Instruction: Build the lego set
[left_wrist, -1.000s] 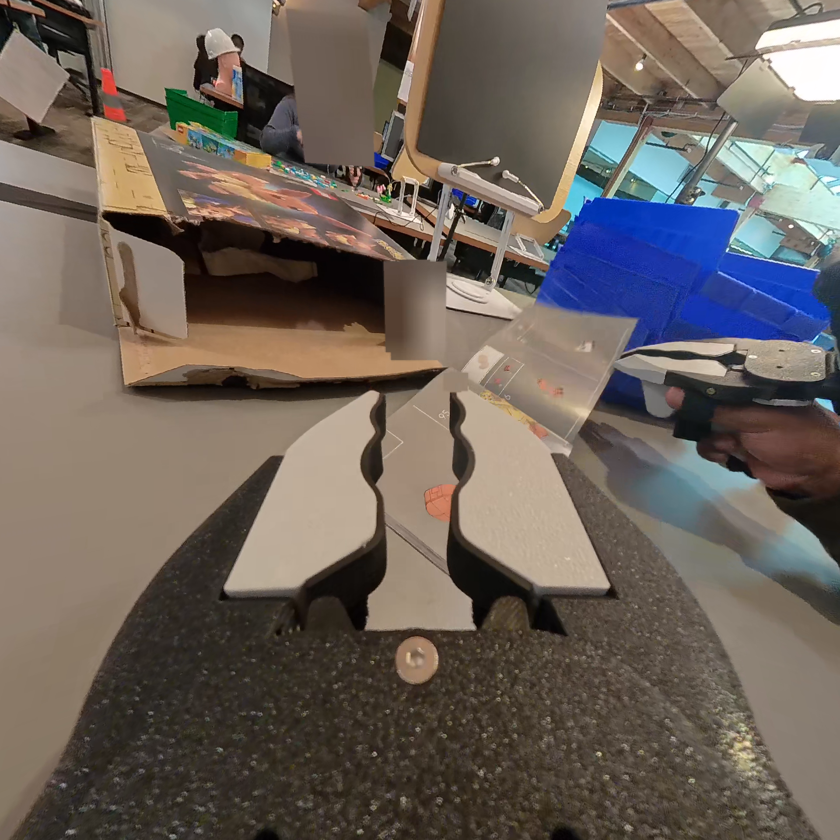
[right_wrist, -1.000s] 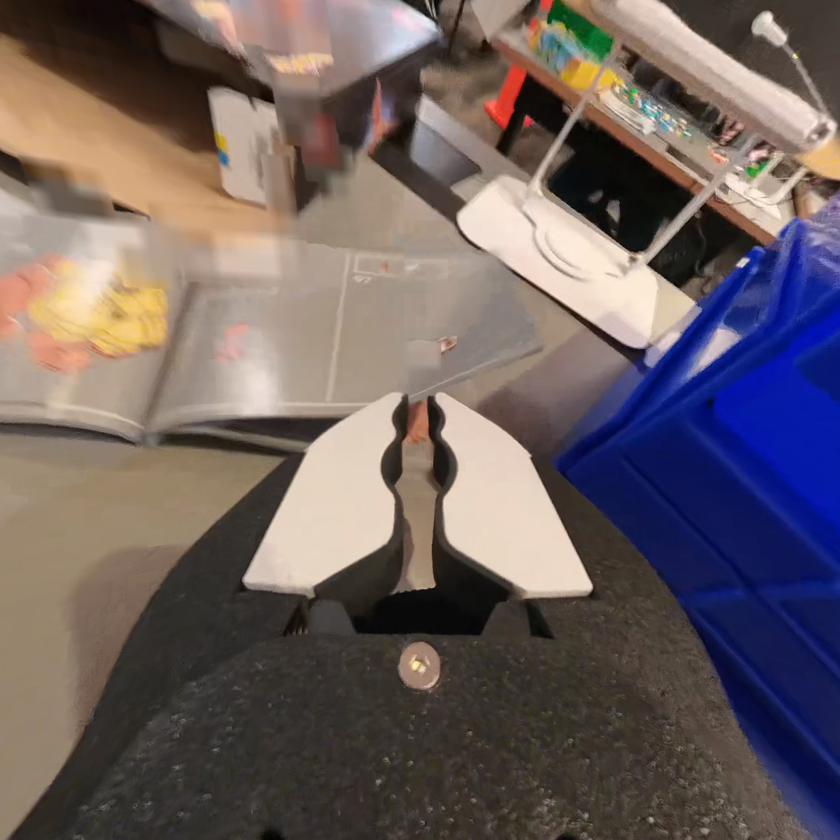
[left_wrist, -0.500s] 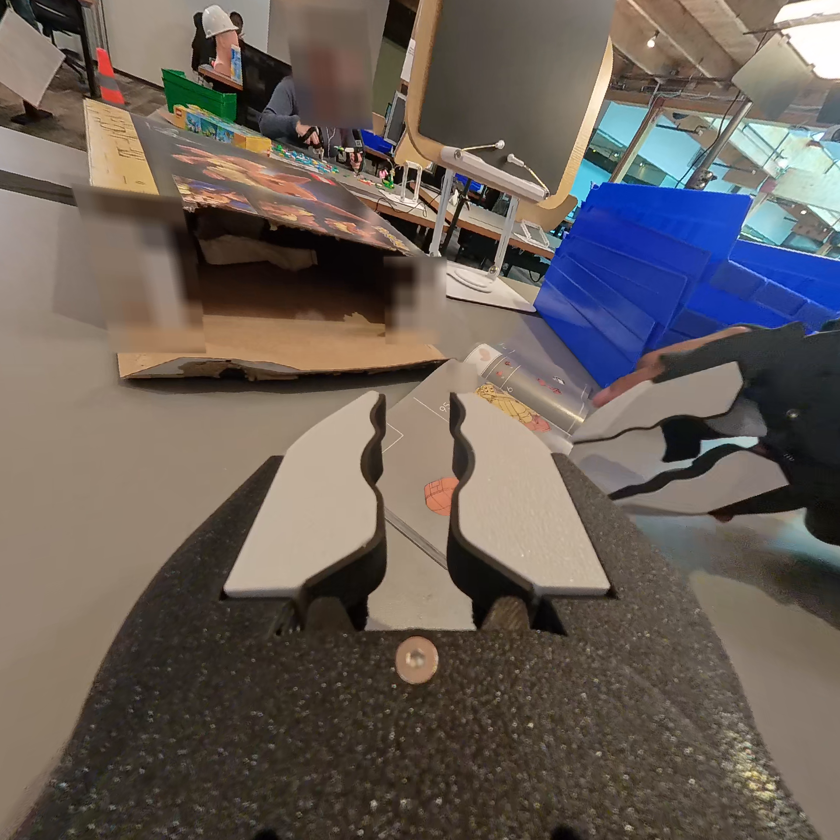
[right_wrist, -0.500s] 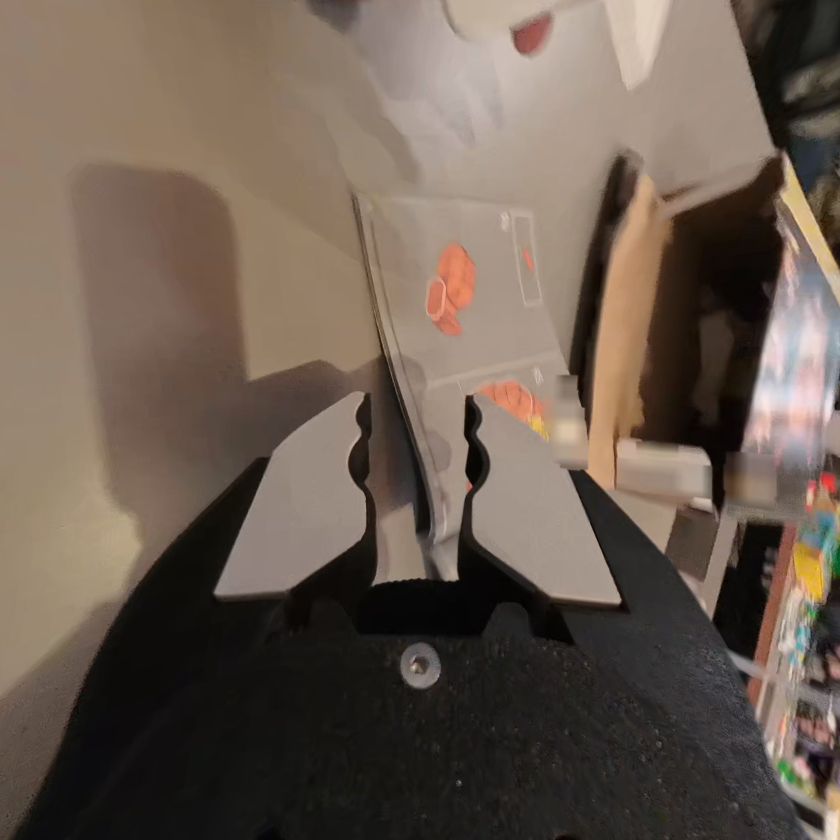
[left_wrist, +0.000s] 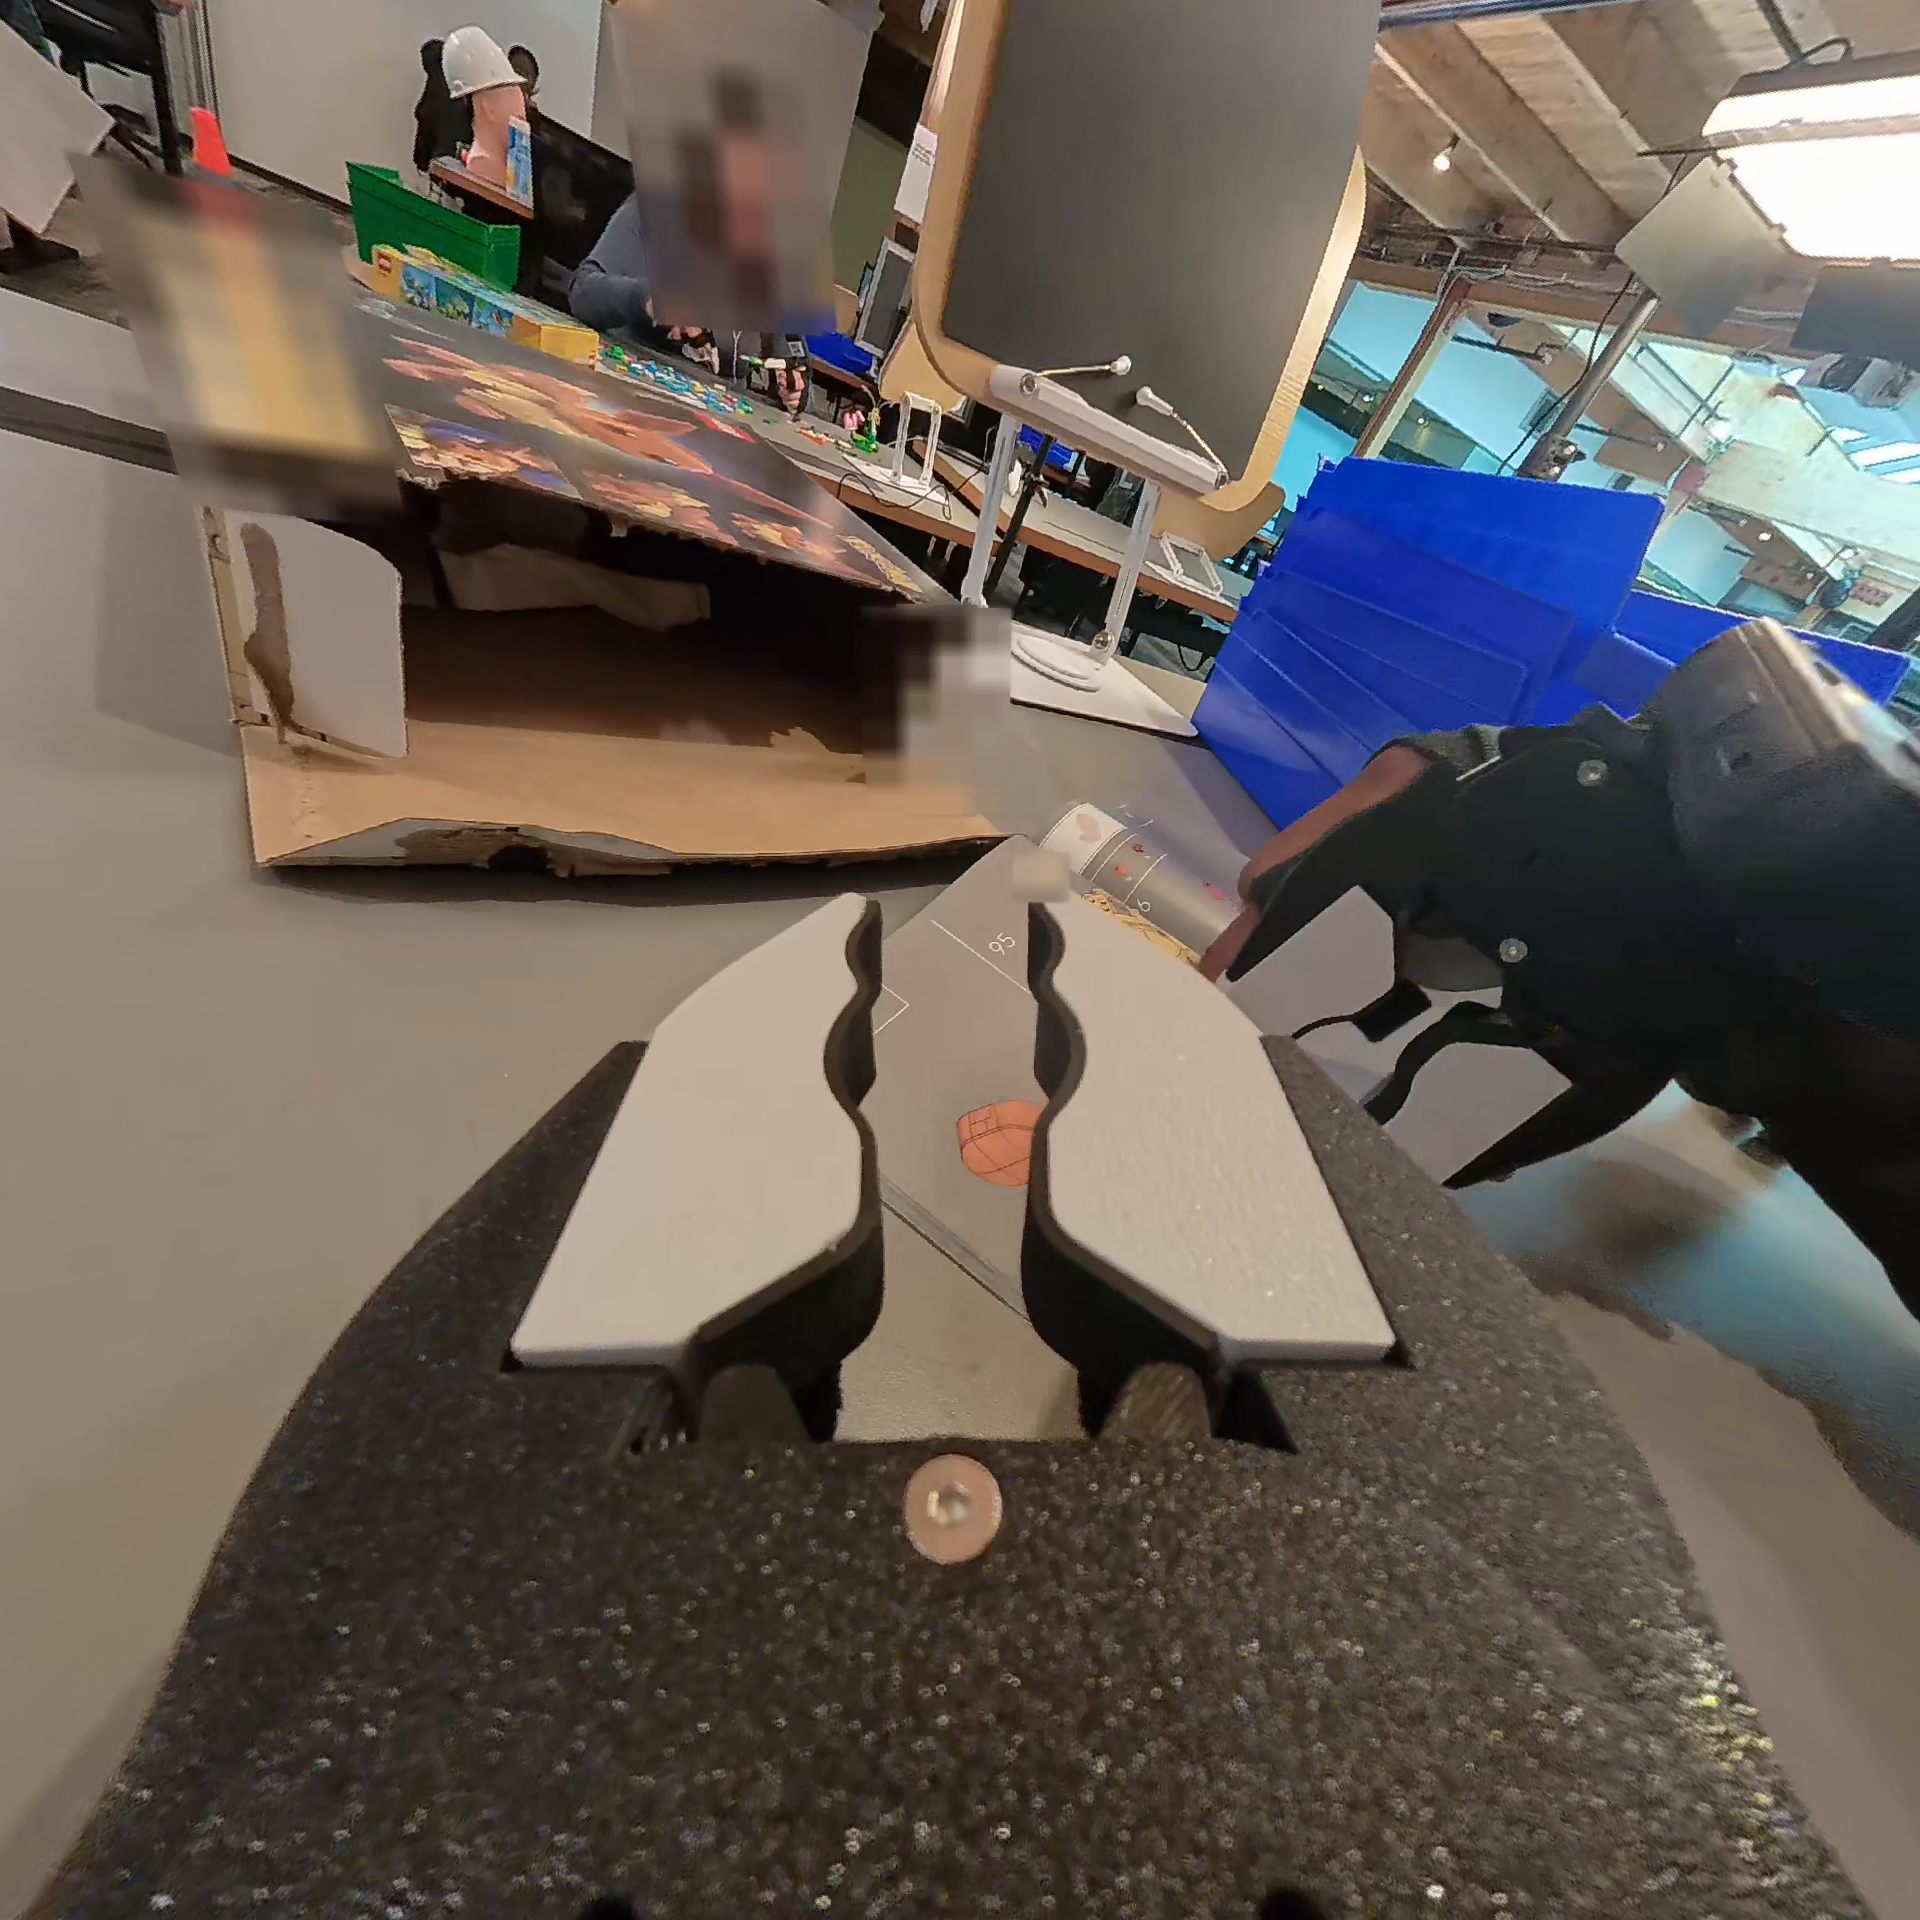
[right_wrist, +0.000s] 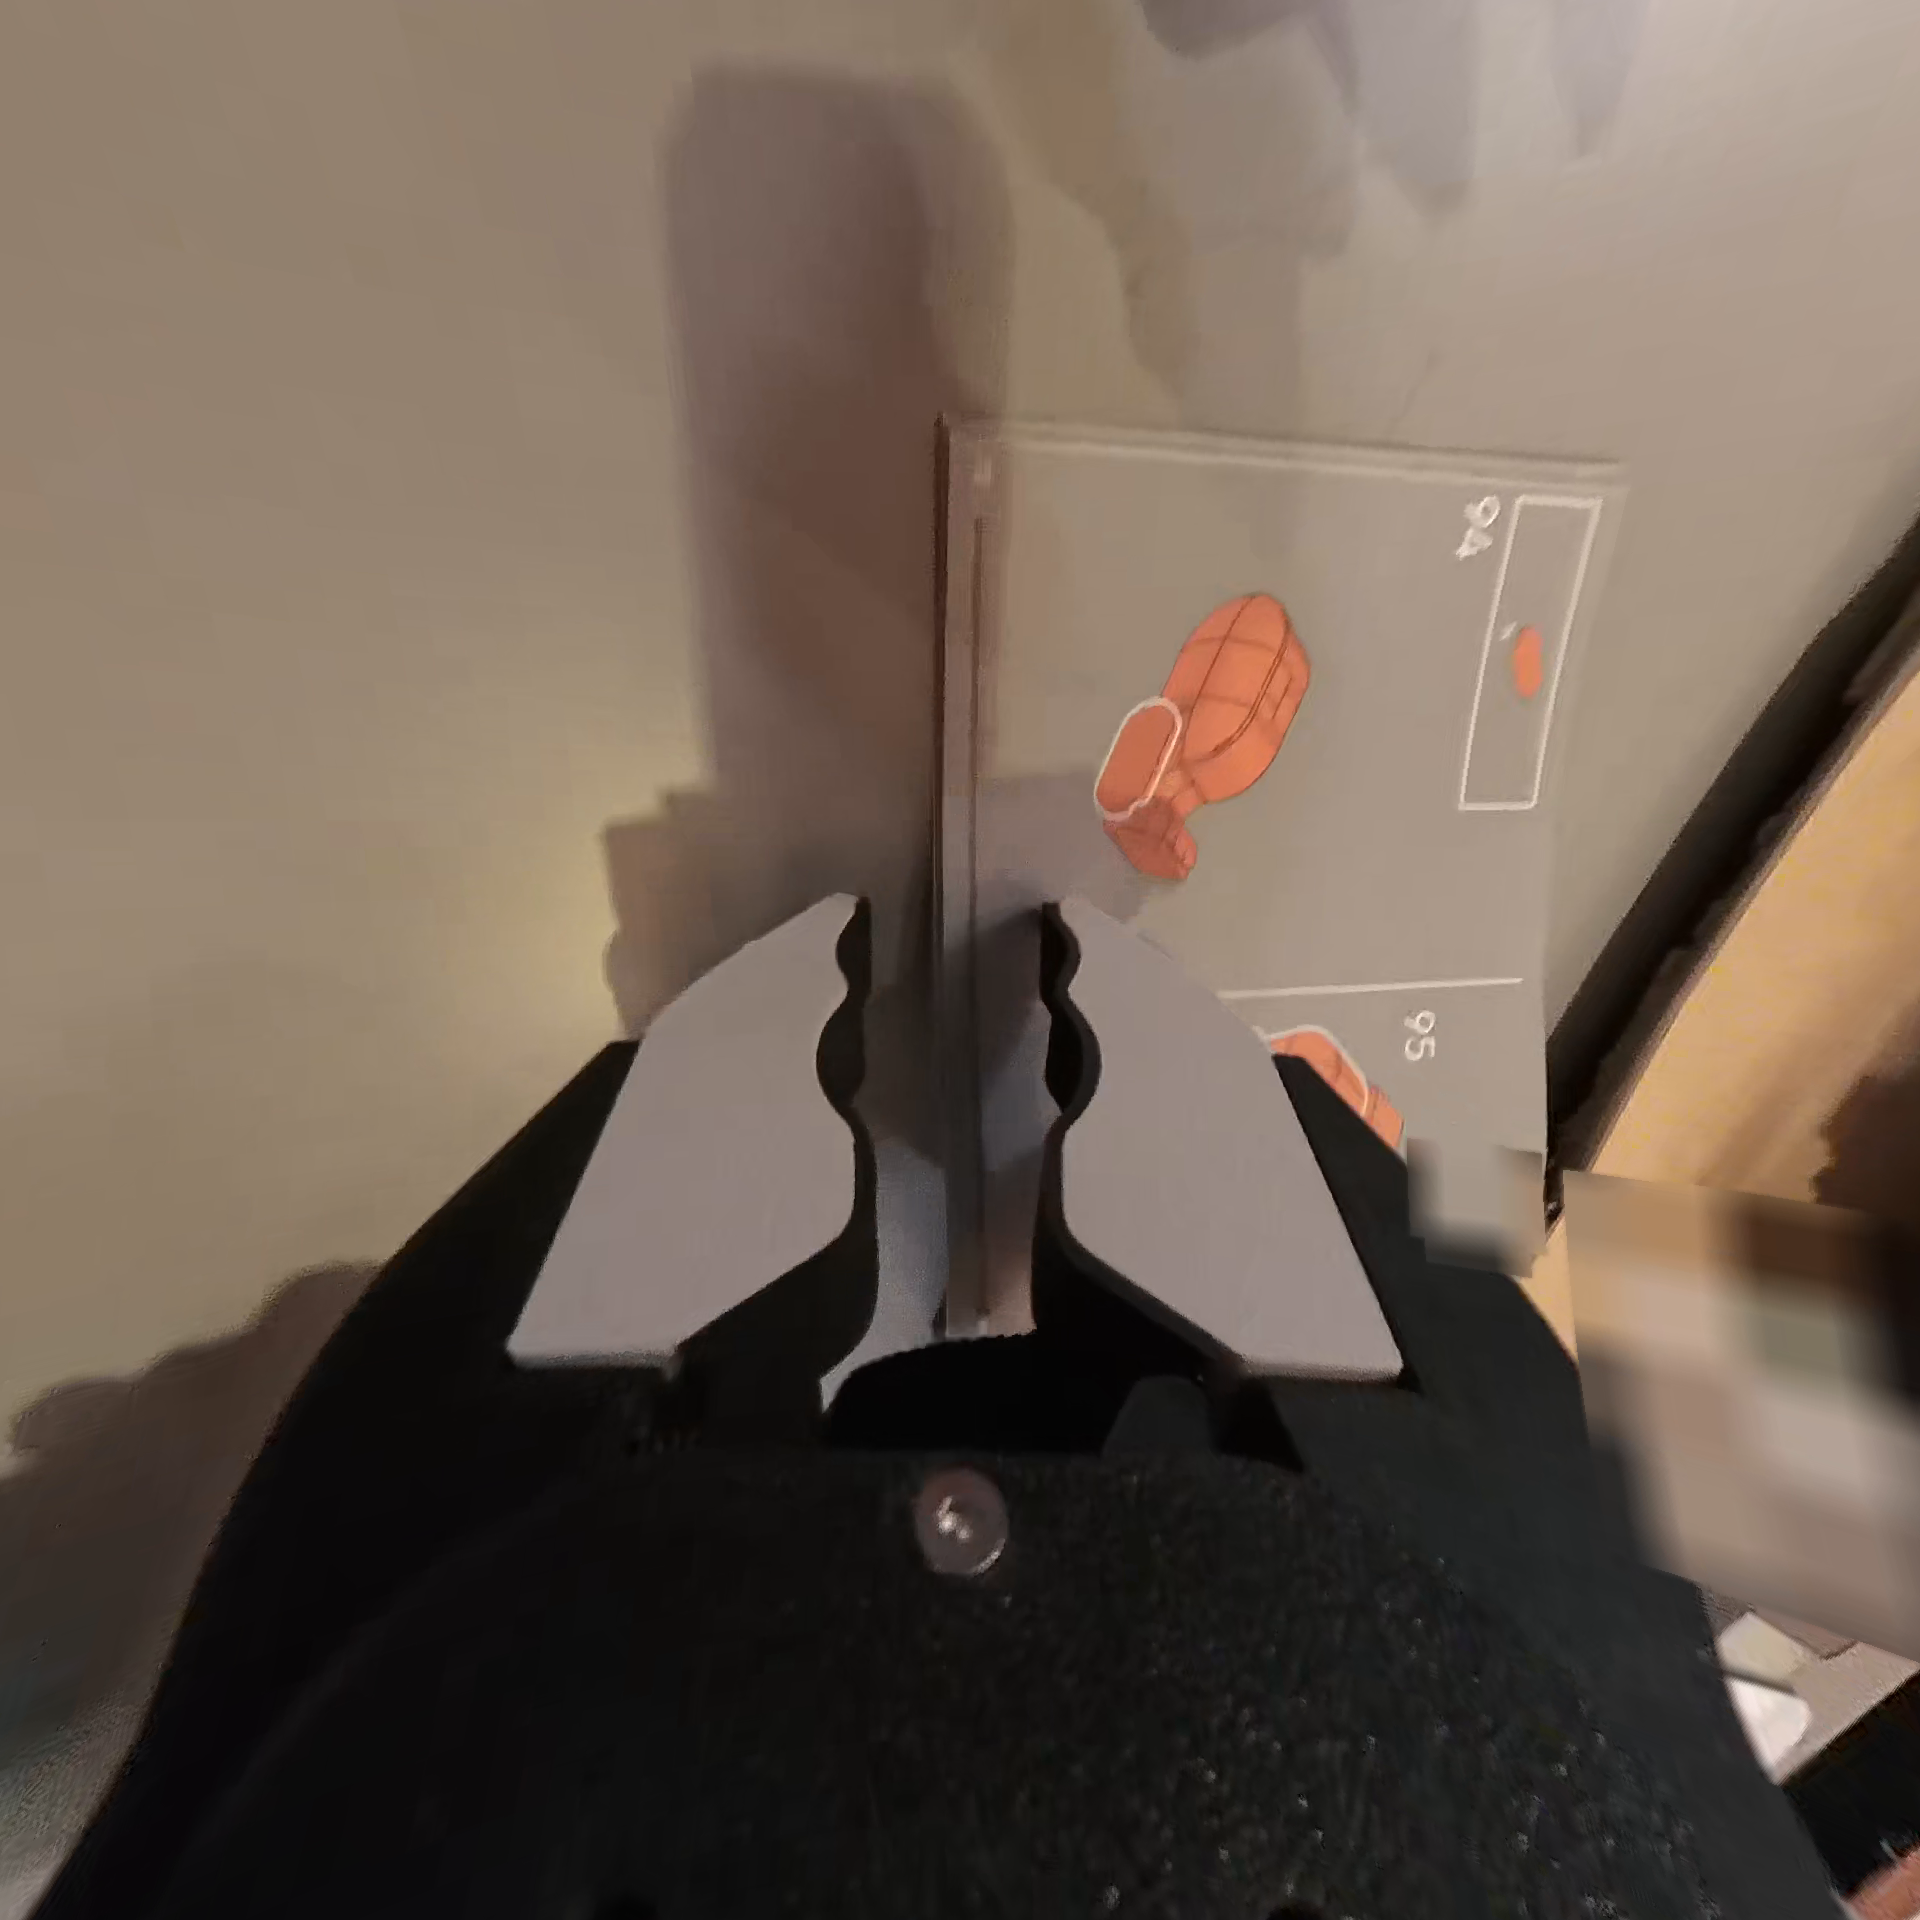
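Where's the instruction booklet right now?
The instruction booklet lies open on the grey table, just in front of the torn cardboard box, under the left gripper and right gripper.

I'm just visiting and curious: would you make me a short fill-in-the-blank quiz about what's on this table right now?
1. The instruction booklet lies open on the grey ____.
2. Behind the booklet, the torn cardboard box lies on its ____.
3. The stacked bins to the right are coloured ____.
4. The right gripper straddles the booklet's edge with its jaws ____.

Missing words: table; side; blue; open
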